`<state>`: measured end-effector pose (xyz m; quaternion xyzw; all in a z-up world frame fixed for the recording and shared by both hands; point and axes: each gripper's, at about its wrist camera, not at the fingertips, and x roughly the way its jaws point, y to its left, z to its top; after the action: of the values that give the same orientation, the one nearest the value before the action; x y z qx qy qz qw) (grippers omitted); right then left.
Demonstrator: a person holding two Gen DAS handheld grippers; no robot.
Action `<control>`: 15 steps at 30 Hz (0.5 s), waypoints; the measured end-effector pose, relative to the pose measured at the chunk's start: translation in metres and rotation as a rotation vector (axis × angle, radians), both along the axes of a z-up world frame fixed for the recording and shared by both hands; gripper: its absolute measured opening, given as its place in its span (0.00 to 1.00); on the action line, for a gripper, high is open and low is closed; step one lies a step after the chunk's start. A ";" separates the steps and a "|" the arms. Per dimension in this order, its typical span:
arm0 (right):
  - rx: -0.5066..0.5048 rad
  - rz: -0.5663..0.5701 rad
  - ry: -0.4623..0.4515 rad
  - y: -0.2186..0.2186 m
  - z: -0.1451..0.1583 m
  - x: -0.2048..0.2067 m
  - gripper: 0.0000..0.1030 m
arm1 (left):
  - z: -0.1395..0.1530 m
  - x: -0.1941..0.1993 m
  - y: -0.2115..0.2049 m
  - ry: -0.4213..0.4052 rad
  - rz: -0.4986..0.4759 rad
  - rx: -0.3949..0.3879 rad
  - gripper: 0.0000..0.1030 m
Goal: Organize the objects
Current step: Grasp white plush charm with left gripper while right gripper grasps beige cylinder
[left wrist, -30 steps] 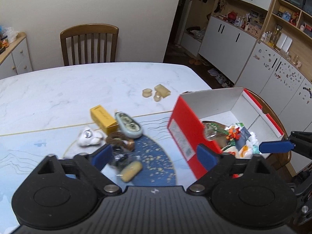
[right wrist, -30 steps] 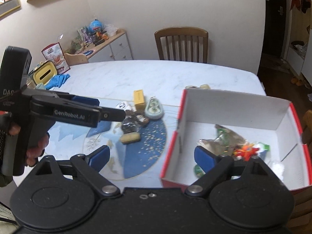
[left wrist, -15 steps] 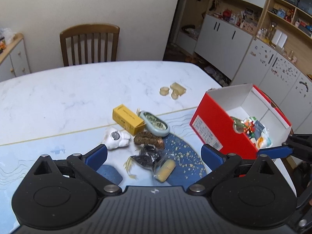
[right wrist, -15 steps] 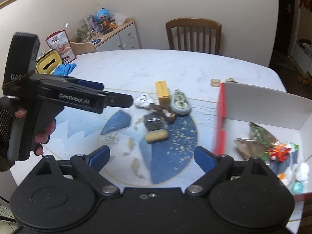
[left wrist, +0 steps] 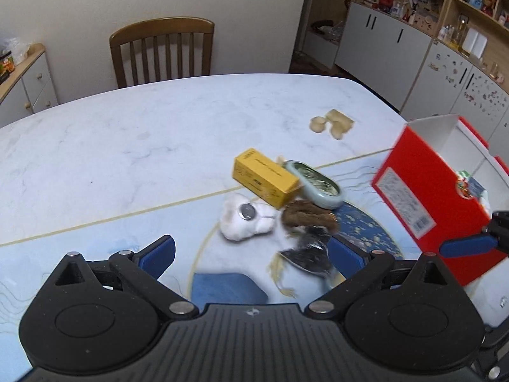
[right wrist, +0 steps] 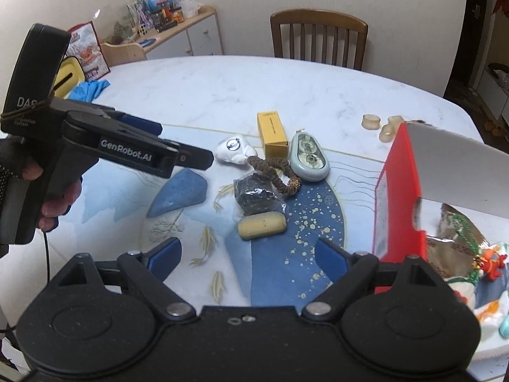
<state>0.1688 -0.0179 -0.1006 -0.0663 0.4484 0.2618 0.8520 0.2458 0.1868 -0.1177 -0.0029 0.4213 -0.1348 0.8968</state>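
Note:
Loose items lie clustered on the blue mat: a yellow box (left wrist: 265, 178) (right wrist: 272, 132), a pale green oval case (left wrist: 318, 184) (right wrist: 308, 157), a white fluffy piece with a metal disc (left wrist: 246, 219) (right wrist: 233, 151), a brown braided band (left wrist: 307, 218) (right wrist: 273, 172), a dark foil packet (left wrist: 307, 251) (right wrist: 256, 199) and a yellowish bar (right wrist: 262, 226). The red box (left wrist: 420, 191) (right wrist: 400, 191) stands to the right with items inside. My left gripper (left wrist: 251, 254) hovers open over the white piece and the packet. My right gripper (right wrist: 248, 258) is open and closing slightly, nothing between its pads; the bar lies just ahead.
Beige tape rolls (left wrist: 332, 124) (right wrist: 381, 125) lie behind the box. A wooden chair (left wrist: 162, 51) stands at the table's far side. A gloved hand holds the left tool, whose fingers (right wrist: 191, 159) reach in from the left. Blue gloves (right wrist: 90, 87) lie at the far-left edge.
Both grippers have moved left, away from the red box, and lower toward the cluster of loose items. The box now sits at the right edge of both views.

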 end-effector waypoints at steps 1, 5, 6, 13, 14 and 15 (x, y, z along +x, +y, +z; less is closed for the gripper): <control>-0.009 0.002 0.004 0.003 -0.003 0.003 0.85 | -0.002 0.003 0.002 0.000 0.006 -0.008 1.00; -0.035 0.008 0.011 0.012 -0.016 0.012 0.83 | -0.013 0.016 0.006 0.001 0.015 -0.024 1.00; -0.040 0.007 0.012 0.013 -0.018 0.014 0.82 | -0.015 0.020 0.006 0.001 0.018 -0.021 1.00; -0.056 0.013 0.031 0.022 -0.034 0.032 0.79 | -0.034 0.040 0.009 0.018 0.017 -0.038 1.00; -0.062 0.019 0.030 0.024 -0.036 0.033 0.78 | -0.035 0.043 0.009 0.021 0.017 -0.043 1.00; -0.069 0.025 0.029 0.026 -0.038 0.034 0.77 | -0.037 0.045 0.009 0.024 0.017 -0.045 1.00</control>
<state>0.2030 0.0078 -0.1386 -0.0975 0.4686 0.2579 0.8393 0.2906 0.1956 -0.1551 -0.0280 0.4288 -0.1366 0.8926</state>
